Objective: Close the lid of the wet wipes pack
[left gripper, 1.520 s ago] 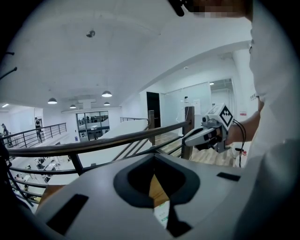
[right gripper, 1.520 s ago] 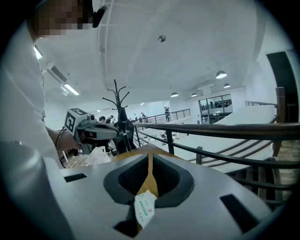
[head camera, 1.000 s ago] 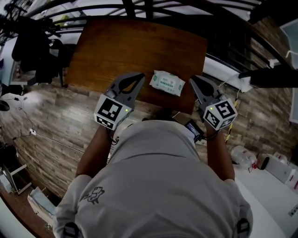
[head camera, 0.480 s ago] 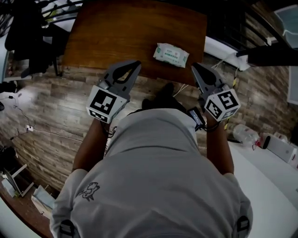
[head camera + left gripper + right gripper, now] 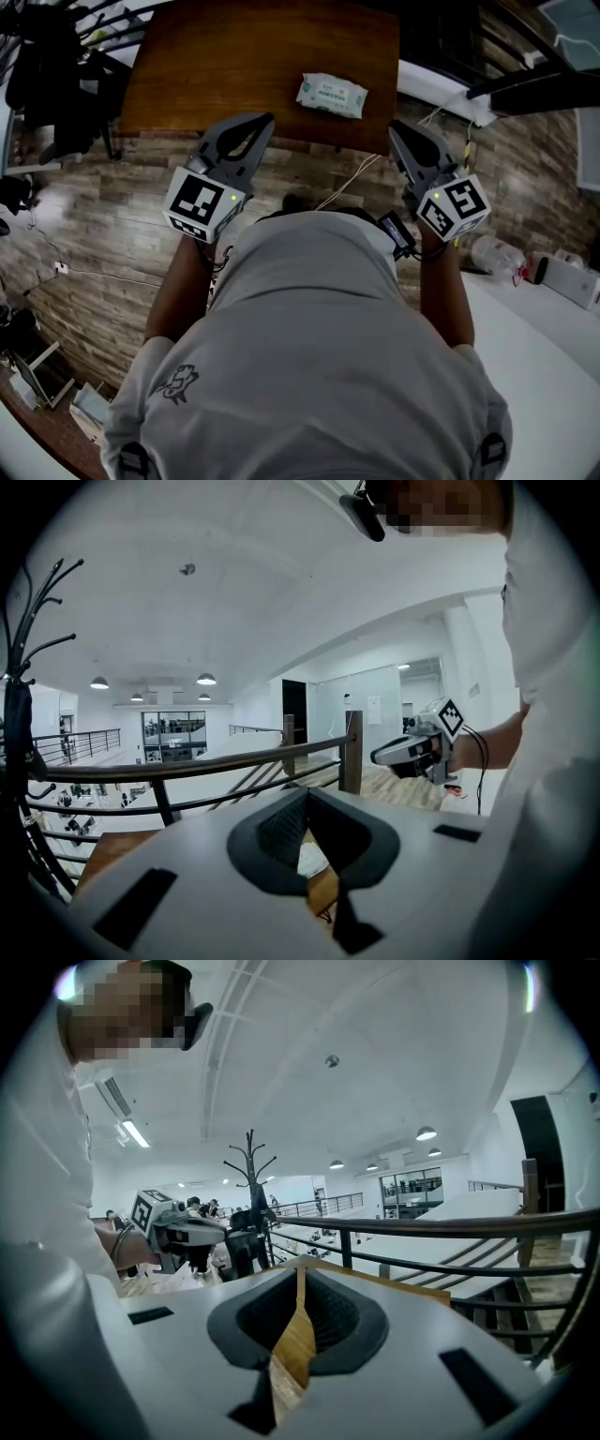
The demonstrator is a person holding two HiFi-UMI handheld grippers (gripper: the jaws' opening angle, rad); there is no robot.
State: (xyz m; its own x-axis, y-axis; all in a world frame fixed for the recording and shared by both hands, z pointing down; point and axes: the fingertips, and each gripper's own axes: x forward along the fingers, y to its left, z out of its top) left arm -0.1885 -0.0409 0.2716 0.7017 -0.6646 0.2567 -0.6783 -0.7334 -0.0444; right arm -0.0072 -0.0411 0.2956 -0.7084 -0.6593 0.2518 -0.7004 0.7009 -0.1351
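At the near-right edge of the counter [image 5: 234, 66] lies the pack [image 5: 332, 95], untouched. The left hand-held gripper [image 5: 265, 120] and right hand-held gripper [image 5: 396, 128] hover short of it, pressed together and empty, seemingly idle.

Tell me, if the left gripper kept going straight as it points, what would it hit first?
Most likely the wet wipes pack on the wooden table: the left gripper view shows it straight ahead, past the shut left gripper. Depth is unclear, so it might touch the wooden table first.
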